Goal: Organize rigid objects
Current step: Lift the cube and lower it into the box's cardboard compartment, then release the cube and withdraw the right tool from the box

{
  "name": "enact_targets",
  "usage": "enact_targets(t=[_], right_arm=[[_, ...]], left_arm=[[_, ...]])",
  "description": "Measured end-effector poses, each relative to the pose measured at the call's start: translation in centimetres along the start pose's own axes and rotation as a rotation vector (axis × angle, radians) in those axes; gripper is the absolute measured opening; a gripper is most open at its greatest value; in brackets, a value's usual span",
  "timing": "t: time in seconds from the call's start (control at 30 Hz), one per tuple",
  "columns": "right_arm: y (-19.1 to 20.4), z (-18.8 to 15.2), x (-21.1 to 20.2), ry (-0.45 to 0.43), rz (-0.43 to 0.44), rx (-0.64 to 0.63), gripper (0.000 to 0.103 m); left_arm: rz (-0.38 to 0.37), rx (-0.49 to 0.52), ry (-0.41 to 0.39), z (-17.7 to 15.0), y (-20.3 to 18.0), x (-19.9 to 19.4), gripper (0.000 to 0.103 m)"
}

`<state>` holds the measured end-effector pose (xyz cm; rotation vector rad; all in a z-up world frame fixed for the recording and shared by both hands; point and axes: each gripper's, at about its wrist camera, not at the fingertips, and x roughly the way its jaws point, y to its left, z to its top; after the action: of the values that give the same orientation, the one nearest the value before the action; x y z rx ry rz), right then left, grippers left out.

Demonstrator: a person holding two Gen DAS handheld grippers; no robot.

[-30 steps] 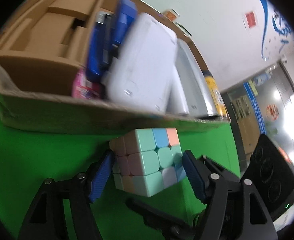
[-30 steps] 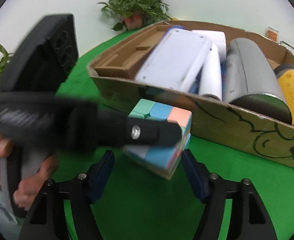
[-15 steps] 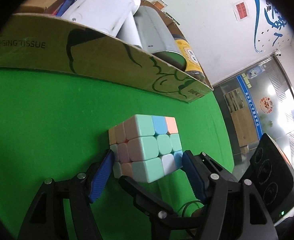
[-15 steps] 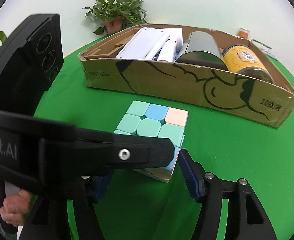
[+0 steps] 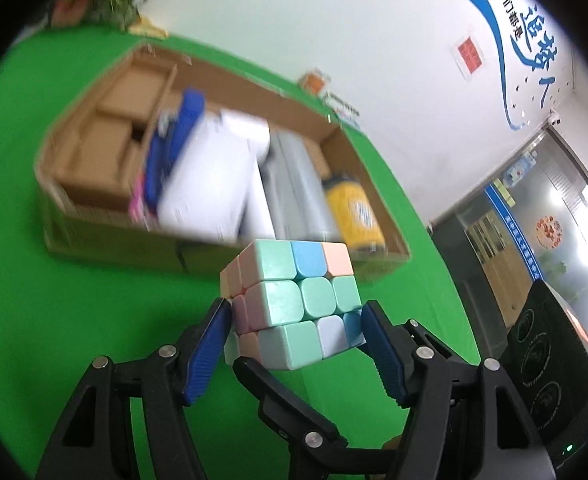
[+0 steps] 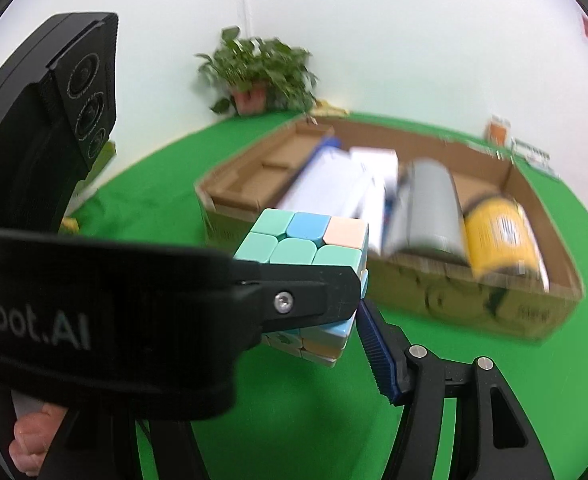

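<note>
A pastel puzzle cube (image 5: 294,300) is held in the air between both grippers, above the green table and in front of a cardboard box (image 5: 94,236). My left gripper (image 5: 294,328) is shut on the cube's two sides. My right gripper (image 6: 326,328) grips the same cube (image 6: 306,244) from below; its right finger (image 6: 378,352) touches the cube's edge, and its left finger is hidden behind the left gripper's black arm (image 6: 134,312). The box (image 6: 474,300) holds a white case, blue items, a grey cylinder (image 6: 430,204) and a yellow can (image 6: 498,232).
A potted plant (image 6: 254,76) stands at the table's far corner. Small cards (image 5: 326,92) lie behind the box. The left part of the box holds cardboard inserts (image 5: 114,136). Green cloth (image 5: 54,300) covers the table around the box.
The cube has been lifted off the table and now hangs higher, with both grippers still on it. The views now look down into the box from farther back.
</note>
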<state>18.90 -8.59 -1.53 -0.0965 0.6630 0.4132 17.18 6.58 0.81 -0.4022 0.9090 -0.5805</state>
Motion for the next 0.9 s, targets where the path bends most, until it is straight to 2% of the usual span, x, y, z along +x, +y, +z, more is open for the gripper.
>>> enact_targets(t=[0.17, 0.27, 0.4, 0.57, 0.63, 0.7, 0.77, 0.8, 0.87, 0.9], right_arm=[[0.9, 5.9, 2.0, -0.047, 0.048, -0.031, 0.061], [1.2, 8.7, 4.5, -0.049, 0.075, -0.035, 0.061], [1.5, 11.6, 7.8, -0.031, 0.129, -0.001, 0.061], [0.6, 13.4, 13.1, 0.067, 0.233, 0.094, 0.061], [0.2, 13.2, 15.5, 0.129, 0.293, 0.133, 0.061], [0.0, 12.8, 17.0, 0.201, 0.336, 0.161, 0.062], [0.6, 12.5, 16.4, 0.19, 0.291, 0.113, 0.067], [0.5, 12.0, 15.6, 0.179, 0.272, 0.1, 0.074], [0.2, 11.6, 13.5, 0.129, 0.222, 0.08, 0.081], [-0.1, 11.3, 11.9, 0.091, 0.2, 0.074, 0.088]], left_arm=[[0.042, 0.012, -0.065, 4.3, 0.7, -1.6, 0.066], [0.078, -0.012, -0.079, 7.2, 2.5, -1.8, 0.066], [0.123, -0.035, -0.086, 9.6, 4.2, -1.5, 0.066], [0.18, -0.075, -0.047, 11.5, 8.2, -0.2, 0.066], [0.208, -0.115, -0.036, 11.9, 9.6, 0.5, 0.06], [0.208, -0.142, -0.043, 11.9, 10.8, 0.9, 0.06], [0.245, -0.143, -0.066, 11.9, 11.2, 0.6, 0.06], [0.266, -0.135, -0.078, 11.8, 11.0, 0.2, 0.06], [0.296, -0.1, -0.122, 11.4, 9.9, -0.9, 0.06], [0.328, -0.059, -0.16, 10.9, 8.9, -1.8, 0.06]])
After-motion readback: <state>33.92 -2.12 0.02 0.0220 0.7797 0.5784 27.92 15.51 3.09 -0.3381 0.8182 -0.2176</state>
